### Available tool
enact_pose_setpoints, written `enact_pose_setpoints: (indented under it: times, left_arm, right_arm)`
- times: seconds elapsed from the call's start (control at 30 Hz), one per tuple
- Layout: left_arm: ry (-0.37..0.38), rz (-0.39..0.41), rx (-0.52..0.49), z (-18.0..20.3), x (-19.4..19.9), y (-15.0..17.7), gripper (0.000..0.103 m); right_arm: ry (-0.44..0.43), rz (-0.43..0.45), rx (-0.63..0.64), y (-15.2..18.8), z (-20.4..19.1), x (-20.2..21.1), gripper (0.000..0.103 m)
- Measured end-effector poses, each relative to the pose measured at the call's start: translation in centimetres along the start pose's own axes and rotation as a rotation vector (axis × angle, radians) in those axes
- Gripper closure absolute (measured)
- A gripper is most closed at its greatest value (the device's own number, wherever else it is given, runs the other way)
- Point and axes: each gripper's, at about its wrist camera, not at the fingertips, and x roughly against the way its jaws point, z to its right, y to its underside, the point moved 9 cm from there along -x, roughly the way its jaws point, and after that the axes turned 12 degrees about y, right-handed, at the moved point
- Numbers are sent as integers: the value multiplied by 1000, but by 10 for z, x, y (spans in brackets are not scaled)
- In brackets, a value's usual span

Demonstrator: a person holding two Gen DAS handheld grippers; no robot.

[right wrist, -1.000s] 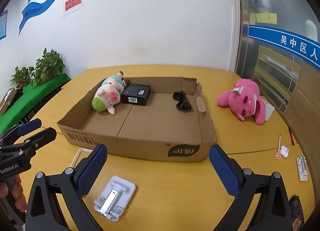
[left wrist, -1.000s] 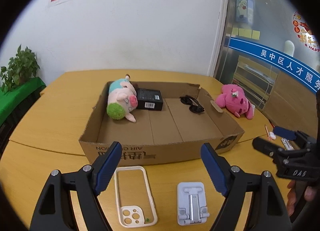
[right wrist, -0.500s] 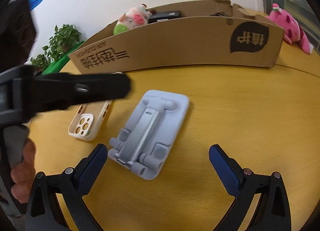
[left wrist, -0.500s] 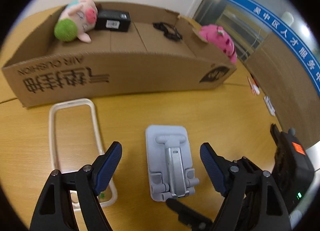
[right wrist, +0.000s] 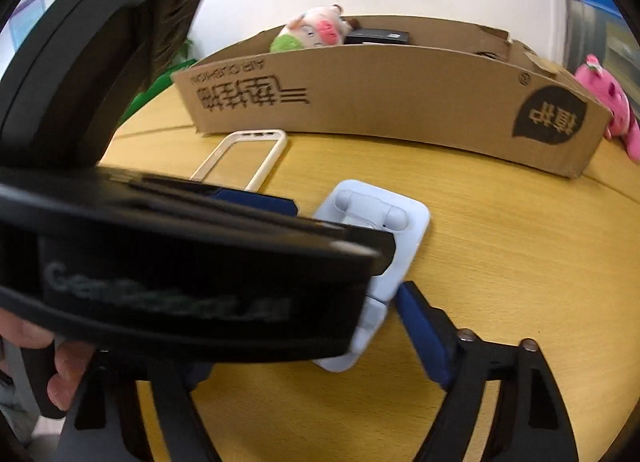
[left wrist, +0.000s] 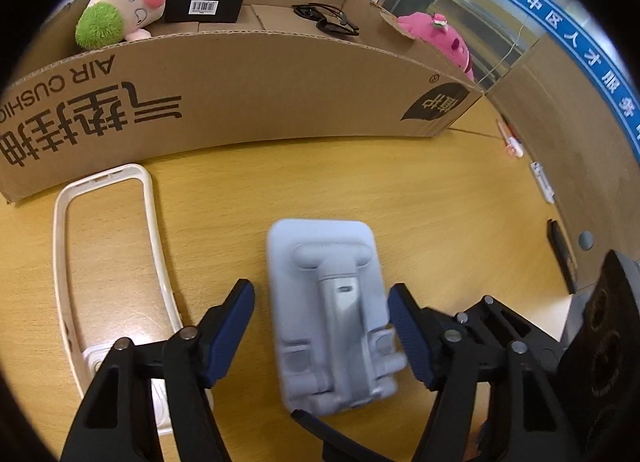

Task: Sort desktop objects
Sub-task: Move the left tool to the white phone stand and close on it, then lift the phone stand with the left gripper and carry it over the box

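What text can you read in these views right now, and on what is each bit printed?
"AIR CUSHIO", upside down and cut off at the frame edge: front wall of the cardboard box.
"AIR CUSHION", upside down: same wall in the right wrist view.
Large Chinese characters and a dark leaf logo on that wall: I cannot read them reliably.
Barcode label on the black box: too small.
White Chinese characters on the blue wall band: not legible.
Lettering on the left gripper body: blurred.

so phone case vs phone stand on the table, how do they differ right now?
The phone case is a cream frame, its middle see-through to the wood; the phone stand is a solid pale blue-grey slab with a folded hinge arm. The case looks longer and narrower, the stand shorter and wider. The left gripper straddles the stand, jaws apart, near its sides; nothing brackets the case. Both lie flat on the table, in front of the cardboard box.
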Motion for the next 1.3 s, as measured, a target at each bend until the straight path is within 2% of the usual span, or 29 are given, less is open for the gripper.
enact_pose_setpoints:
  times: [0.1, 0.13, 0.2, 0.4, 0.53, 0.63, 0.9, 1.2, 1.3]
  left_arm:
    - [-35, -3, -5, -3, 2, 1, 49]
    - [-42, 6, 15, -7, 5, 1, 56]
    - [-20, 17, 35, -10, 8, 2, 56]
    - [-33, 27, 27, -6, 10, 6, 57]
    - [-59, 54, 23, -1, 14, 1, 57]
    - [-50, 88, 22, 3, 27, -6, 57]
    - [-66, 187, -92, 40, 68, -57, 57]
    - [-20, 269, -287, 112, 81, -142, 57]
    - [-19, 295, -323, 120, 91, -164, 56]
  right_arm:
    - [0, 3, 11, -1, -8, 0, 28]
    - [2, 4, 13, -1, -9, 0, 28]
    - [1, 5, 15, 0, -10, 1, 28]
    - [-11, 13, 22, 6, -11, 6, 28]
    - [-17, 37, 3, 1, -11, 12, 28]
    - [-12, 80, 5, -10, -12, 23, 28]
    - [19, 215, 6, -62, 1, 64, 28]
    - [155, 324, -15, -129, 66, 106, 28]
    - [172, 350, -10, -157, 76, 115, 28]
